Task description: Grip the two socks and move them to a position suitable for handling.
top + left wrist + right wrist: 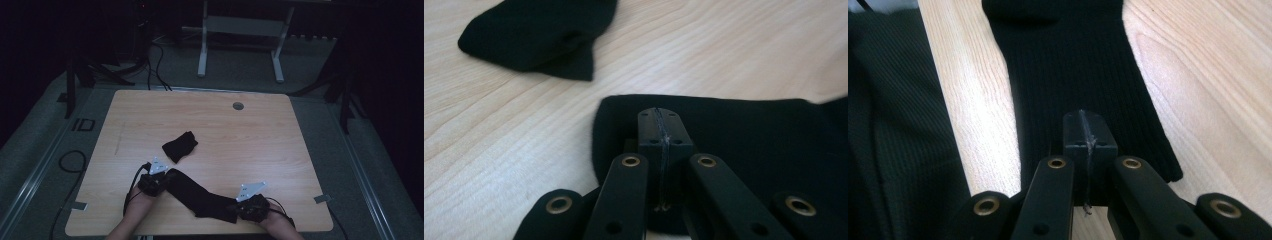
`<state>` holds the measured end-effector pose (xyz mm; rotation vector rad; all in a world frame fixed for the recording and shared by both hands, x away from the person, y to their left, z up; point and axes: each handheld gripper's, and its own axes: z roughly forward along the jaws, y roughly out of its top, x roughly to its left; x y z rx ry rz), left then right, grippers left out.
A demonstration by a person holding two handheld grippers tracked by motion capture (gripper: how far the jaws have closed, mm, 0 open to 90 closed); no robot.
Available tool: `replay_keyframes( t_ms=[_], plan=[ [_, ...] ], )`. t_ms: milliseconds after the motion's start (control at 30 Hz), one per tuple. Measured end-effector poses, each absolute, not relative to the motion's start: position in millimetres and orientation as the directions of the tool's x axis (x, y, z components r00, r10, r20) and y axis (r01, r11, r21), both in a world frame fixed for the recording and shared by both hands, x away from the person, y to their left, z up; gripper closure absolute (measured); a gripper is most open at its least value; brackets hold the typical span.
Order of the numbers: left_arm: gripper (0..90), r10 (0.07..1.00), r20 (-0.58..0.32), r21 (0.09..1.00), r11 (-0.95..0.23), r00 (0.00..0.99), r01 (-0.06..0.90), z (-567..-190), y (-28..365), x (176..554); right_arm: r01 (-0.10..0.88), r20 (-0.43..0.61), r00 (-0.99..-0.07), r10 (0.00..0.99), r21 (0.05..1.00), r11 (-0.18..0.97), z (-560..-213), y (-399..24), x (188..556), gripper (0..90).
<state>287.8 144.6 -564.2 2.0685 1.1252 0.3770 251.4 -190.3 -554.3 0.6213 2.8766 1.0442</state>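
Lying along the near edge of the desk (210,120), a long black sock (197,195) stretches from the right gripper (239,206) at its near right end up to the left gripper (161,179) at its far left end. Each gripper's fingers are pressed fully together (tip against tip), resting over the sock's fabric; whether any cloth is pinched between them I cannot tell. Farther off, near the desk's middle, a second, bunched black sock (180,146) lies apart from both.
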Motion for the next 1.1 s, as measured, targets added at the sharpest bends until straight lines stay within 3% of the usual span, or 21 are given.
replay_keyframes(
  t_ms=[567,1100],
  plan=[
    [89.8,0.755,-0.186,0.698,-0.349,0.629,0.625,-568,122,274,0.481,0.037,-0.812,0.583,0.609,0.631,-550,-244,291,89.9],
    [89.7,0.726,-0.222,0.704,-0.342,0.651,0.622,-570,109,269,0.497,0.032,-0.788,0.614,0.623,0.605,-551,-263,286,89.9]
  ],
)
